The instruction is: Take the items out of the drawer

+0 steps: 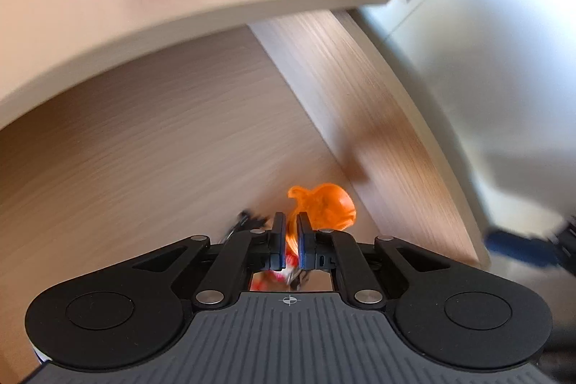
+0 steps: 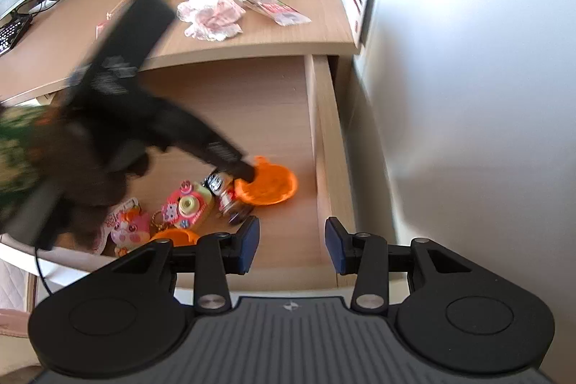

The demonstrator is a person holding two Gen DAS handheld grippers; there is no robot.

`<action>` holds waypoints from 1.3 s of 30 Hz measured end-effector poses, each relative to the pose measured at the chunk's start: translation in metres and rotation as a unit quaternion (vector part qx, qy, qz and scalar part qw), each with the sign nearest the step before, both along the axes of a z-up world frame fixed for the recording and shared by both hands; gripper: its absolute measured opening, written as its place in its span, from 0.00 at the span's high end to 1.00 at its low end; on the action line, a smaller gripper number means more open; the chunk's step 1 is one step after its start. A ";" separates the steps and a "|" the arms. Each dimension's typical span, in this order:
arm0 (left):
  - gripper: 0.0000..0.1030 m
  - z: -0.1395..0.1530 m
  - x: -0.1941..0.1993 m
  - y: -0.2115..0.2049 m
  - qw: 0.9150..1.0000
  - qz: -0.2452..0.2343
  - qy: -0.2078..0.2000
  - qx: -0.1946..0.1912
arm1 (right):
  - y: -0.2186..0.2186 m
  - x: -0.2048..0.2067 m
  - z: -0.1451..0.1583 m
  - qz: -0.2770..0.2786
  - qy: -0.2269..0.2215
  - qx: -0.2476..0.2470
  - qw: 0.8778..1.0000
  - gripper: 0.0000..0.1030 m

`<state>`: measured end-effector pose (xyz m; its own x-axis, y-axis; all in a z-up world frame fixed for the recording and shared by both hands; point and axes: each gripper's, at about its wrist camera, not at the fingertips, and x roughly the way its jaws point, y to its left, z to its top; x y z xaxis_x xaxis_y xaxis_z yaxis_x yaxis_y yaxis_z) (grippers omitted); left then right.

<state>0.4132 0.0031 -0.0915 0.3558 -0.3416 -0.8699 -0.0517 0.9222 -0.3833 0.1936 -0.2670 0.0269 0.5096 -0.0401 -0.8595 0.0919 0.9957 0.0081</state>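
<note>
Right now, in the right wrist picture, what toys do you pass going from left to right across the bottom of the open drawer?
Pink sticker card → pink toy camera → small dark jar → orange toy plate, with the left tool pinching its rim.

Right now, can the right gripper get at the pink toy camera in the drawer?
Probably yes. The right gripper hangs open over the drawer, and the pink toy camera lies uncovered; the left gripper works beside it on the orange dish, so approach carefully.
</note>
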 end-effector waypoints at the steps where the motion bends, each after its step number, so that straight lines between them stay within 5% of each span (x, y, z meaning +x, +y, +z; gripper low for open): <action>1: 0.93 0.005 -0.007 0.008 1.000 0.008 -0.004 -0.002 | 0.000 0.004 0.000 0.004 0.000 0.002 1.000 0.61; 9: 0.93 0.039 -0.060 0.080 0.995 0.097 -0.025 0.007 | 0.024 0.058 -0.014 0.081 0.034 0.026 0.996 0.61; 15: 0.91 0.041 -0.084 0.091 0.998 0.047 -0.021 -0.022 | 0.040 0.078 -0.015 0.092 0.047 0.009 0.995 0.61; 25: 0.84 0.033 -0.039 0.035 0.998 -0.048 -0.049 -0.004 | 0.039 0.045 -0.012 0.080 0.044 -0.001 0.996 0.61; 30: 0.84 0.026 0.001 0.016 0.999 -0.026 -0.037 -0.020 | 0.036 0.022 -0.014 0.067 0.037 -0.006 0.997 0.61; 39: 0.84 -0.007 0.041 -0.003 0.999 -0.005 0.033 0.009 | 0.028 0.004 -0.012 0.060 0.026 0.002 0.998 0.61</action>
